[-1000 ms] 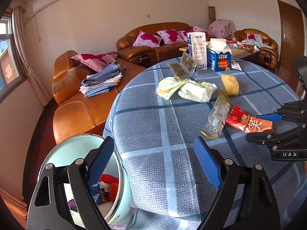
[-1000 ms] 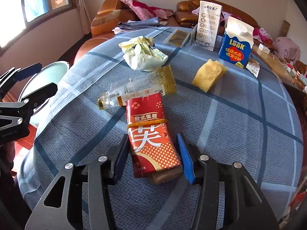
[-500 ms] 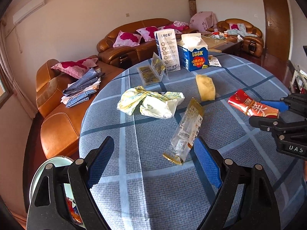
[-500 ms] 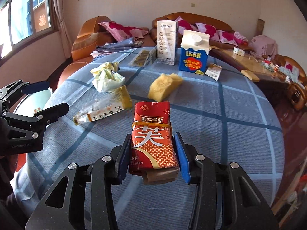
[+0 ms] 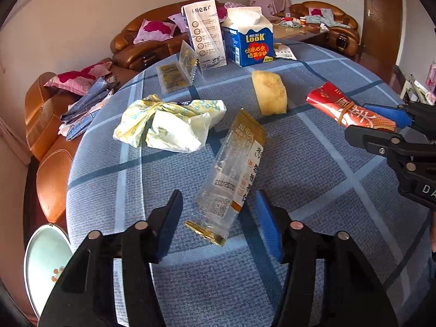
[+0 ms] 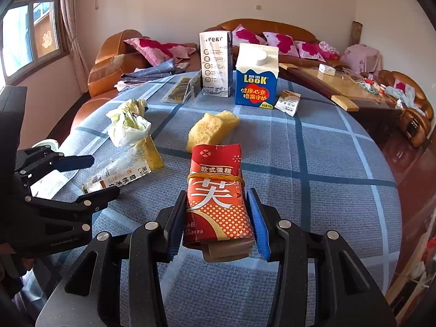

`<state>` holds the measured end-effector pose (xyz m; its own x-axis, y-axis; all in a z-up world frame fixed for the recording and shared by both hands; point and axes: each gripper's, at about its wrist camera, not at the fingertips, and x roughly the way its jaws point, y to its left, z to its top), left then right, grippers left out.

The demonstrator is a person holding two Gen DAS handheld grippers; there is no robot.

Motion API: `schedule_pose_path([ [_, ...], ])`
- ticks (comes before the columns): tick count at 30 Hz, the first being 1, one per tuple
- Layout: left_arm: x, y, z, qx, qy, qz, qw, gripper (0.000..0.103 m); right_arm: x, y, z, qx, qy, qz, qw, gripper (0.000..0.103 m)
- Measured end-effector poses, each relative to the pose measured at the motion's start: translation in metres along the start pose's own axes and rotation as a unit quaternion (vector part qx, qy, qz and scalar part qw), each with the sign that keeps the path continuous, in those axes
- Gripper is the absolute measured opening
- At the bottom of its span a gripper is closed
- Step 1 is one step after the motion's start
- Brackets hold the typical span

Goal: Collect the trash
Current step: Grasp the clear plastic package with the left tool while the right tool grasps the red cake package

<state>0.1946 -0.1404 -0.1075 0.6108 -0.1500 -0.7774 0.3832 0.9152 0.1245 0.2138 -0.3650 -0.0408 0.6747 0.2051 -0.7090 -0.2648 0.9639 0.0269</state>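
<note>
Nearest, left gripper (image 5: pixel 218 218) low over the bench (image 5: pixel 313 179), jaws closing around the near end of a clear gold-edged wrapper (image 5: pixel 231 179) lying flat on the checked cloth, pads not yet pressing it. Right gripper (image 6: pixel 216 220) clamped on a red snack pack (image 6: pixel 218 190) bound with a rubber band, lifted clear of the cloth. Beyond the wrapper, a crumpled yellow-white bag (image 5: pixel 169 125) to the left and a yellow sponge (image 5: pixel 269 92) to the right. At the far edge, a white carton (image 5: pixel 204 32) and a blue milk carton (image 5: pixel 249 41), upright, side by side. Down left of the bench, a pale bin (image 5: pixel 46 259). Behind, brown leather sofas (image 5: pixel 49 125).
</note>
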Motion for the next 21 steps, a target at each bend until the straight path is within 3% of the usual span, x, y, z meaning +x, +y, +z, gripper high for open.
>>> schedule_pose_path([
  [3,-0.006,-0.004,-0.003,0.007,-0.007,-0.019,0.9998,0.028,-0.002,0.001,-0.002,0.001,-0.001,-0.001,1.0,0.044],
  [9,-0.036,0.003,-0.009,-0.01,-0.044,-0.033,0.9984,0.027,-0.011,0.006,-0.001,-0.002,-0.014,-0.003,1.0,0.044],
  [16,-0.081,0.03,-0.024,-0.039,-0.096,0.018,0.9944,0.027,-0.025,0.024,0.015,-0.015,-0.049,0.011,0.999,0.044],
  [21,-0.09,0.048,-0.034,-0.061,-0.103,0.064,0.9908,0.027,-0.02,0.047,0.029,-0.037,-0.07,0.032,0.996,0.044],
])
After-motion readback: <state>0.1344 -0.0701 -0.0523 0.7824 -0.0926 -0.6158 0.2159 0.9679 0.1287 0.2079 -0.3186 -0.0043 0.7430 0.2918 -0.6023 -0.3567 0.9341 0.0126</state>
